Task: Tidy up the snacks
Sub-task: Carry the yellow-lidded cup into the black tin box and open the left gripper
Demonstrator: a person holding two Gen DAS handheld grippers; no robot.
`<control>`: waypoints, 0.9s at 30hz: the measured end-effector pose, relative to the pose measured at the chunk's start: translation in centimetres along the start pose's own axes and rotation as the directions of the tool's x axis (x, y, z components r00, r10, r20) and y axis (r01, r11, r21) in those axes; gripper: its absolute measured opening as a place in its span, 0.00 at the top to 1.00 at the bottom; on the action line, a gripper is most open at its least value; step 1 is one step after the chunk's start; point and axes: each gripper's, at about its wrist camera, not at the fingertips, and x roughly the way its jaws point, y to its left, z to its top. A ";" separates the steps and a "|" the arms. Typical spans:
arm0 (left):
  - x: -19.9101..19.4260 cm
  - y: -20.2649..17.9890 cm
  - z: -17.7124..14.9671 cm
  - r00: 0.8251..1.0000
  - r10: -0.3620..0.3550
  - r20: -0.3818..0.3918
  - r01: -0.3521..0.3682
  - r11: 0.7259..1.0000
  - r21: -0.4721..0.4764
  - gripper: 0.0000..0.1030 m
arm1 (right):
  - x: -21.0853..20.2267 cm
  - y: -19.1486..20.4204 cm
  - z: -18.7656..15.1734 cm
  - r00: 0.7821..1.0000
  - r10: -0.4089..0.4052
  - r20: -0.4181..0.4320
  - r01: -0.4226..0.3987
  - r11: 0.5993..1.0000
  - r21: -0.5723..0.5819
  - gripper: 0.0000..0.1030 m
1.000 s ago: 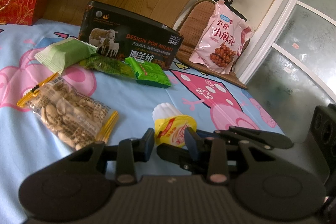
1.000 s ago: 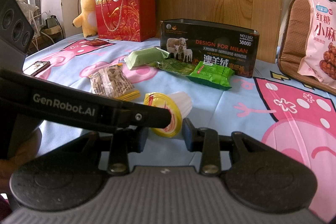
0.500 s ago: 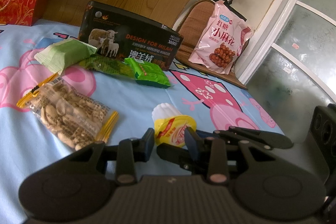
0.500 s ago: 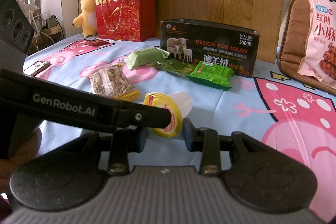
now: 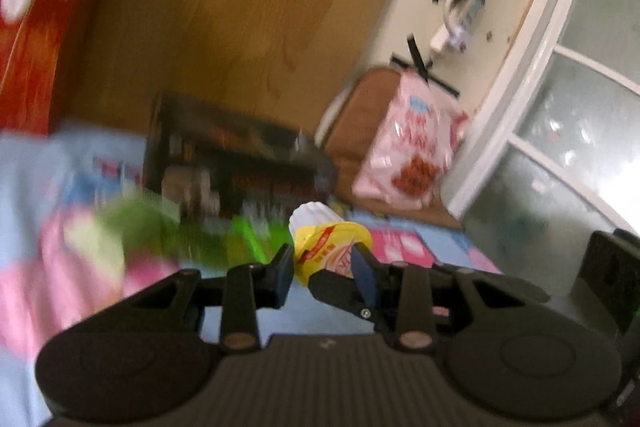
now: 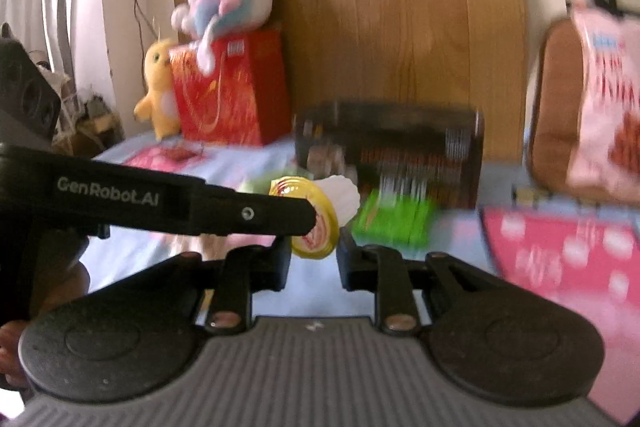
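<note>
A jelly cup with a yellow lid (image 5: 326,247) sits between the fingers of both grippers and is raised off the blue sheet. My left gripper (image 5: 323,267) is shut on the cup. My right gripper (image 6: 312,259) also closes on the cup (image 6: 316,219), with the left gripper's arm (image 6: 160,203) crossing in from the left. The black tin box (image 6: 392,163) stands behind, blurred. Green snack packs (image 6: 396,223) lie in front of it and also show in the left wrist view (image 5: 160,235).
A pink snack bag (image 5: 408,155) leans on a brown cushion (image 5: 360,119) at the right. A red gift bag (image 6: 232,95) with plush toys stands at the back left. The wooden headboard (image 6: 400,27) is behind. The bed edge and window are at the right.
Both grippers have lifted together with the jelly cup off the sheet; the views are blurred by motion. The peanut pack has dropped out of sight.
</note>
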 end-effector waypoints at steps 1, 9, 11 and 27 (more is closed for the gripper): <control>0.3 0.2 1.0 1.000 0.007 0.015 -0.008 1.000 0.009 0.69 | 0.7 -0.4 1.0 1.000 -0.001 0.014 0.001 1.000 -0.002 0.74; 6.8 4.7 7.4 0.993 0.115 0.018 -0.115 0.993 -0.018 0.67 | 9.9 -3.4 6.5 1.000 -0.022 -0.020 0.023 1.000 0.022 0.73; 8.4 5.3 7.7 0.987 0.160 -0.003 -0.160 0.987 -0.005 0.64 | 11.8 -3.3 6.7 0.997 -0.064 -0.053 0.064 0.998 0.007 0.69; 0.3 12.4 3.1 0.969 0.245 -0.037 -0.245 0.930 -0.273 0.60 | 10.3 -4.5 2.3 0.980 0.130 -0.149 -0.079 0.948 0.307 0.64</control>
